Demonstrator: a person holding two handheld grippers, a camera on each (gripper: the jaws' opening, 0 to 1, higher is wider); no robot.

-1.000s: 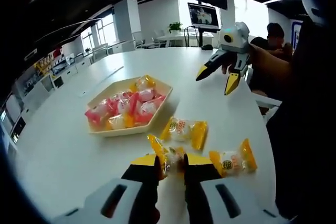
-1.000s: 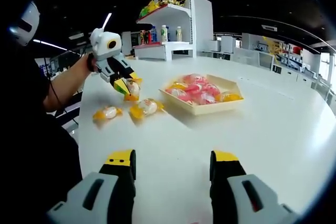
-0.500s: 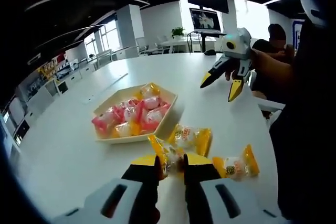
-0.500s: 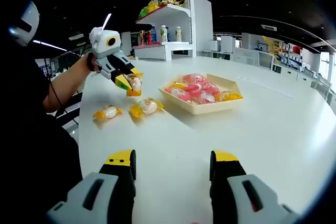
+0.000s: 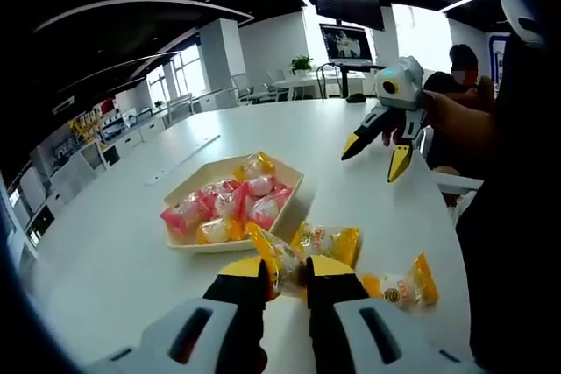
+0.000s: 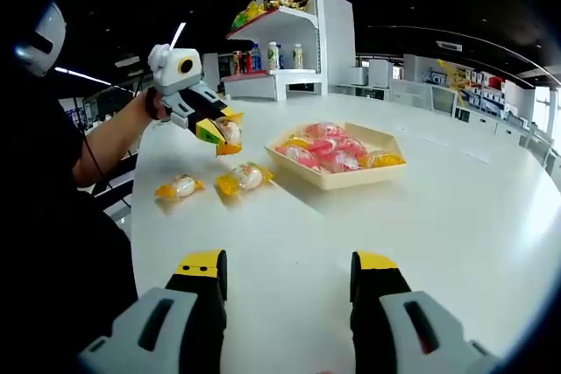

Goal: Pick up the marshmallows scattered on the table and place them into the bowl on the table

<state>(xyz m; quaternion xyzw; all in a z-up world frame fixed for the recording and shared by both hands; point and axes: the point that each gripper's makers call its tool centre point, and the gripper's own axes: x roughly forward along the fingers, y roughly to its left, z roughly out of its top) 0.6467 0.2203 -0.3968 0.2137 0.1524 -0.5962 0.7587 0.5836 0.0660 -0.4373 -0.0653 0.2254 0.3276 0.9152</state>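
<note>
Since a second before, the left gripper (image 6: 219, 131) had carried its wrapped marshmallow (image 6: 230, 132) up off the table and nearer the bowl (image 6: 337, 179); the bowl and the two loose sweets had kept their places on the table.

The white table (image 6: 456, 216) spread wide under both views. Near its middle sat the shallow, light-coloured hexagonal bowl (image 5: 175, 242), loaded with pink, white and orange wrapped marshmallows (image 5: 230, 205).

In the left gripper view, the left gripper (image 5: 286, 271) had its yellow-tipped jaws closed on a yellow-wrapped marshmallow (image 5: 277, 254), held just short of the bowl's near edge. The right gripper (image 5: 380, 143) hung in the air over the far side of the table with its jaws spread and nothing between them; in the right gripper view the same gripper (image 6: 289, 270) showed its jaws wide apart.

Two more yellow-wrapped marshmallows lay on the table beside the bowl: one close to it (image 6: 244, 179), the other (image 6: 180, 187) farther out, toward the person's sleeve (image 6: 53, 243).
</note>
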